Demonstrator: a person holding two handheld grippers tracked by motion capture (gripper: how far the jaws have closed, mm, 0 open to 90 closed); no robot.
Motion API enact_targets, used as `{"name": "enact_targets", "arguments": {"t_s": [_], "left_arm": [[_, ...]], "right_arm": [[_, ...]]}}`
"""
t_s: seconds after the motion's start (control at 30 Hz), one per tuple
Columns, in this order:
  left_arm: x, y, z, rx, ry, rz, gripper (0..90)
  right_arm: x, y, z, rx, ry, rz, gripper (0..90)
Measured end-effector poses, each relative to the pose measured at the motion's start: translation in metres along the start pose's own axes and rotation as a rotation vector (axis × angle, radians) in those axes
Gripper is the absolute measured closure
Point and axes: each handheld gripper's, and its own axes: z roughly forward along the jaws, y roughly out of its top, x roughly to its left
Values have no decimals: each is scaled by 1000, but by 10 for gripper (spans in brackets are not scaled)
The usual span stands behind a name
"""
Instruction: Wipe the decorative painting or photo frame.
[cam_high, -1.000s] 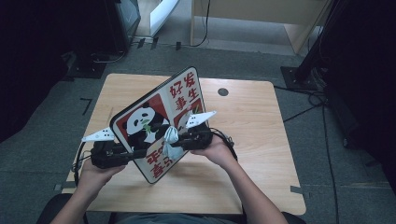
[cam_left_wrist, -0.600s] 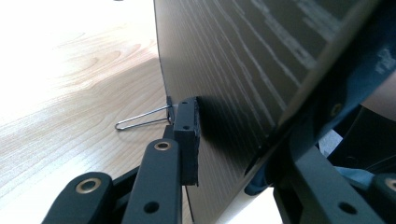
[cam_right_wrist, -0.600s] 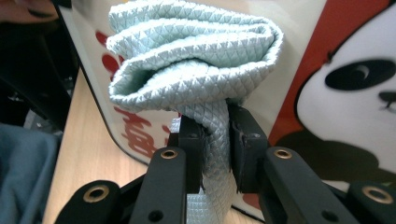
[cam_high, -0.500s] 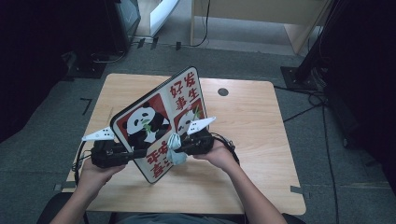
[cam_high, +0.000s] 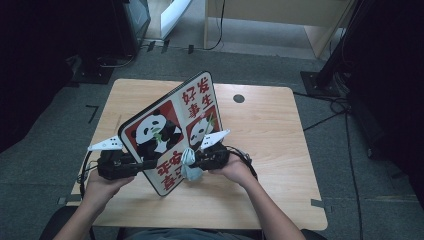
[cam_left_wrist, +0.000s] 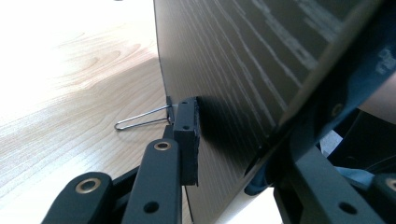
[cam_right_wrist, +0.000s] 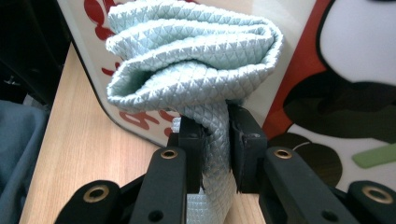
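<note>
The board (cam_high: 170, 132), printed with pandas and red characters, stood tilted on its lower edge near the table's (cam_high: 280, 150) front edge, left of the middle. The left claw (cam_left_wrist: 224, 140) clamped it at its lower left, one pad on the dark wood-grain back, and a wire clip (cam_left_wrist: 140, 119) stuck out just beside that pad. The right claw (cam_right_wrist: 217, 144) was closed tight on a bunched pale-blue cloth (cam_right_wrist: 196, 60), which pressed against the board's printed face, low down.
</note>
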Motion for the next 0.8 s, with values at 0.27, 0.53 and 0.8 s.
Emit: {"name": "enact_targets", "arguments": {"t_s": [0.27, 0.53, 0.8], "left_arm": [[0, 0, 0, -1, 0, 4, 701], [0, 0, 0, -5, 3, 6, 701], [0, 0, 0, -10, 4, 2, 696]], "right_arm": [[-2, 1, 1, 37, 15, 42, 767], [9, 30, -14, 21, 0, 55, 774], [23, 64, -32, -35, -10, 38, 774]]}}
